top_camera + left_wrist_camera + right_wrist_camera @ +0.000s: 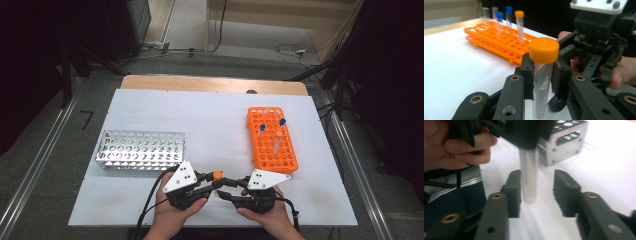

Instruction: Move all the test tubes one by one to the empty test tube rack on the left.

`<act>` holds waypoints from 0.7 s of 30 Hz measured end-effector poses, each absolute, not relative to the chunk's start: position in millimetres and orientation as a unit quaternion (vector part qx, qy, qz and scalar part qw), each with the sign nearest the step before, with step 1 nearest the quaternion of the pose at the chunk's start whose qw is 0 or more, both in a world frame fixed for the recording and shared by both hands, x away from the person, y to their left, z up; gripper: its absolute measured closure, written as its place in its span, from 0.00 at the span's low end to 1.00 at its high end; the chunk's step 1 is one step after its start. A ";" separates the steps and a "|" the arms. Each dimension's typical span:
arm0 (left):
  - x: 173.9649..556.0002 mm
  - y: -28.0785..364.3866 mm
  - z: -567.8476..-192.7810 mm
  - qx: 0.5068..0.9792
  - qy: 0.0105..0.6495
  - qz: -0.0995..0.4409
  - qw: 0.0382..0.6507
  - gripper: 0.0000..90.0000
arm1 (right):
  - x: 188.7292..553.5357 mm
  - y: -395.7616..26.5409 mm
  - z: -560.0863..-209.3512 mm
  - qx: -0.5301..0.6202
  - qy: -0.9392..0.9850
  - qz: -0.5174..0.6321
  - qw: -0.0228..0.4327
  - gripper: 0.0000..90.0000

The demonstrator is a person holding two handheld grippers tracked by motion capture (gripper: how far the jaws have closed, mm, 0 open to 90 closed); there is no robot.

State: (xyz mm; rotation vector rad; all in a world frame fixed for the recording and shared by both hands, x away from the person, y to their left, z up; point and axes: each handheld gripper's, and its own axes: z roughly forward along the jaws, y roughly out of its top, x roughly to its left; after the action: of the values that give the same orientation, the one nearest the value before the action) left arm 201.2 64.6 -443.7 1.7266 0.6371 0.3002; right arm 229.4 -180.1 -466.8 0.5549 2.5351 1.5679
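A clear tube with an orange cap [544, 50] stands upright in my left gripper [543, 75], whose jaws are shut on it just under the cap. In the high view that tube [217, 175] sits between both hands near the table's front edge, with my left gripper [212, 184] on it. My right gripper [537, 192] is open, its jaws on either side of the tube's lower end [529, 182], not touching. The right gripper [231, 190] faces the left one. An orange rack [271, 140] at the right holds three capped tubes.
A metal rack [140, 150] stands at the left of the white table top [200, 120]; its corner [564, 142] is behind the tube. In the left gripper view the orange rack [496, 37] lies beyond the tube, with blue-capped and orange-capped tubes in it.
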 end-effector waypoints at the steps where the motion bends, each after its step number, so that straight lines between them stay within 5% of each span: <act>1: 202.2 67.4 -442.6 0.741 0.278 0.131 0.597 0.83 | 230.0 -183.6 -465.6 0.187 0.833 0.517 0.055 0.50; 14: 219.3 101.3 -430.7 0.724 0.314 0.169 0.591 0.83 | 243.1 -231.2 -459.9 0.230 0.817 0.524 0.064 0.08; 21: 229.0 115.8 -425.1 0.715 0.328 0.188 0.588 0.83 | 247.1 -257.5 -457.0 0.245 0.813 0.524 0.069 0.02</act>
State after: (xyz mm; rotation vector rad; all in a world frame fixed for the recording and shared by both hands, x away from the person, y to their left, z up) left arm 229.0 115.8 -425.1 1.6663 0.7633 0.4380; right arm 247.1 -257.5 -457.0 0.7377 2.4479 1.5773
